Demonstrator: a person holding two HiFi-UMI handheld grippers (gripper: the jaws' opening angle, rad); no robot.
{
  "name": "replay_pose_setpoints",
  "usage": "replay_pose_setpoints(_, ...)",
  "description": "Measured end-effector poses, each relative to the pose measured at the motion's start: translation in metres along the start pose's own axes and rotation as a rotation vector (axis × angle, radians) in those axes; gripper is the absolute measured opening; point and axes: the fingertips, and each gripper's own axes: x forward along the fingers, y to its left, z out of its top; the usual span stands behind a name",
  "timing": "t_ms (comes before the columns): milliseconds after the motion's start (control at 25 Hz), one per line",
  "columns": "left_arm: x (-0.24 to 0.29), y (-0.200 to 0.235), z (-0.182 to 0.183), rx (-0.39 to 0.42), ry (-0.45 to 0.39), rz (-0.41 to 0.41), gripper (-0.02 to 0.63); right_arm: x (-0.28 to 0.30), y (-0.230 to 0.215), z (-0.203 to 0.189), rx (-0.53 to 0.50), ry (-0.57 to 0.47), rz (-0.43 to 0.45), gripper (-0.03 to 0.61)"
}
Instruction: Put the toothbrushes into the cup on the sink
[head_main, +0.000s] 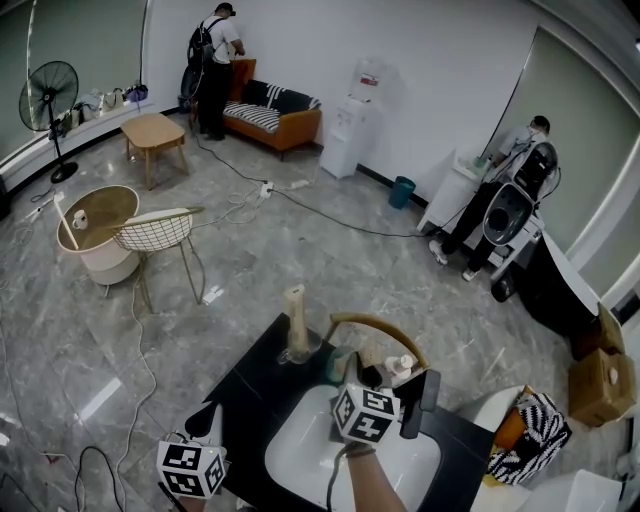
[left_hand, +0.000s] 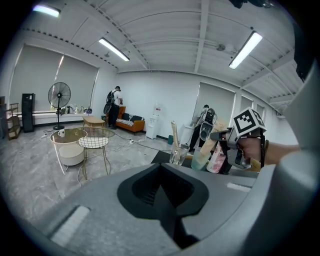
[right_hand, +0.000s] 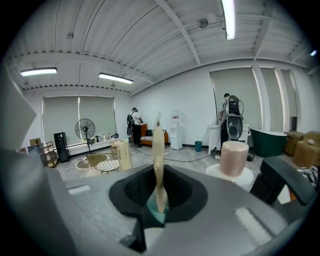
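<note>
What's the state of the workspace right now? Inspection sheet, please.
Surface: black counter with white sink basin.
Job's things: beige toothbrush upright in the right gripper, lower end at a pale green cup; second beige toothbrush stands in a clear glass.
Clutter: small bottles behind the basin.
Grippers: left gripper shut, empty; right gripper shut on the beige toothbrush.
Cables: black cable across the grey floor.
Surroundings: person by orange sofa, another person, standing fan, wire chair.

Left claw (left_hand: 165, 197) jaws together, empty, right claw (right_hand: 159, 202) clamping upright toothbrush (right_hand: 158, 150)
</note>
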Motion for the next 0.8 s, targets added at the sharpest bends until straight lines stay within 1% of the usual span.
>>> replay_pose_setpoints(40,0.0,0.0,0.0,0.0,0.001,-0.001,0.009,0.0,0.0,-0.001,0.0,0.003,0.0,0.051)
replay_pose_setpoints(200,0.001,0.0,0.002,0.0,0.002,-0.003,0.009,0.0,-0.001,-0.003,0.011,0.005,-0.015,0.12)
replay_pose_setpoints(360,0.003,-0.004,-0.001,-0.002,0.008,-0.011,0.009,-0.002,-0.005,-0.012,0.034,0.022,-0.043,0.154)
replay_pose_setpoints(600,0.005,-0.007,-0.003,0.003,0.013,-0.019,0.009,-0.007,-0.008,-0.02,0.068,0.033,-0.074,0.164)
replay_pose_setpoints(800,0.002,-0.011,-0.001,0.008,0.013,-0.024,0.009,-0.015,-0.01,-0.025,0.09,0.044,-0.082,0.164)
